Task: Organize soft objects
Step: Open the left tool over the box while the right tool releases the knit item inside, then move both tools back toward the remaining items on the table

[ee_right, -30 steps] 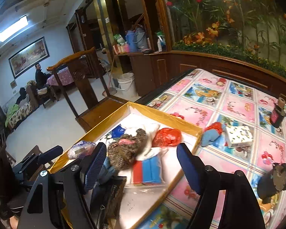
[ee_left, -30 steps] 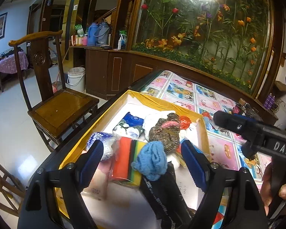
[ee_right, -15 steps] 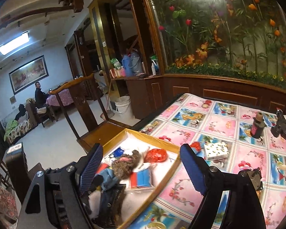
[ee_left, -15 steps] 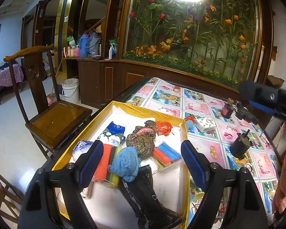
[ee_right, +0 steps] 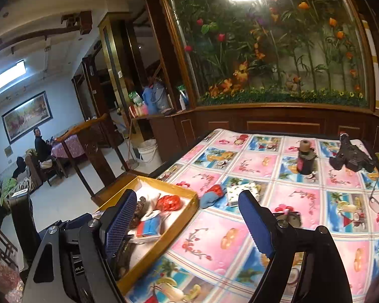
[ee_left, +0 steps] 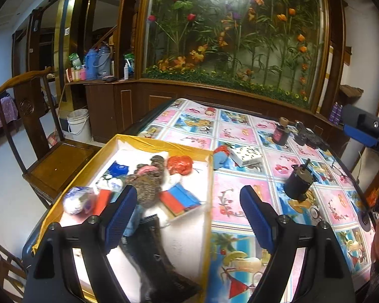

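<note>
Box (ee_left: 209,176): shallow, yellow-rimmed, white-floored, at the table's near left corner. It serves as the collecting place, judging by its load of soft goods.

Contents, relative to the box:
- knit piece (ee_left: 149,179), brown and speckled, at centre;
- red bag (ee_left: 179,164), toward the far wall;
- sponges (ee_left: 180,198), red and blue, right of centre;
- black sock (ee_left: 154,250), along the near floor;
- wrapped ball (ee_left: 74,199), against the left wall.

Outside the box:
- blue-and-red soft toy (ee_left: 219,155), on the tablecloth (ee_left: 240,131) just beyond the far right corner, beside a white carton (ee_left: 245,155). Probably the next item due for collection, being the only soft thing seen outside the box.
- dark bottle (ee_left: 280,132), black clutter (ee_left: 308,137) and a small motor (ee_left: 299,181), well right of the box; hard goods, seemingly not part of the job.

Left gripper (ee_left: 188,212): fingers wide apart, nothing between them; held above the box's right wall, tilted downward.

Right gripper (ee_right: 187,219): jaws have just been opening, now wide, nothing between them; held above the cloth right of the box, pointing shallowly down toward the toy. Its blue tip shows far right in the left view.

Both appear raised clear of the load, likely to free the approach to the toy.
</note>
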`<action>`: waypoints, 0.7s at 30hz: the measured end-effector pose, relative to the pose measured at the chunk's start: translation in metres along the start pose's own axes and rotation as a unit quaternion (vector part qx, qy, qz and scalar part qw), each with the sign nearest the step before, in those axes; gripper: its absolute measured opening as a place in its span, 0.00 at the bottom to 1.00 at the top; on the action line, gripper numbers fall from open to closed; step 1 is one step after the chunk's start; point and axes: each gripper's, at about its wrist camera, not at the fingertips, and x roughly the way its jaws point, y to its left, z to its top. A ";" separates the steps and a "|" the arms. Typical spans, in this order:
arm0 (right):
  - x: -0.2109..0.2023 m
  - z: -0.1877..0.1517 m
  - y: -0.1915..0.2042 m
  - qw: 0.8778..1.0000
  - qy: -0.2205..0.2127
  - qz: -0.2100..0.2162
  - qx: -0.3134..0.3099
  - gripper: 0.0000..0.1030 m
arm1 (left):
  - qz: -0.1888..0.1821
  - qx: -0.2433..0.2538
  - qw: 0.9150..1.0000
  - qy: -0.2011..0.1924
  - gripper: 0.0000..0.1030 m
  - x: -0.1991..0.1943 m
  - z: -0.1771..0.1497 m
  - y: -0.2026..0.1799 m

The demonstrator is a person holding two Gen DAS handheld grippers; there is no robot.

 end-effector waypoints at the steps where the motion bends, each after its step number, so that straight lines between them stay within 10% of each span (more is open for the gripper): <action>1: -0.006 0.000 -0.008 1.000 -0.007 -0.007 0.001 0.84 | -0.002 0.005 1.000 0.002 0.80 0.002 0.000 -0.006; 21: -0.028 -0.020 -0.162 0.987 -0.018 -0.080 0.140 0.84 | -0.031 0.068 0.996 0.045 0.80 0.034 -0.002 -0.097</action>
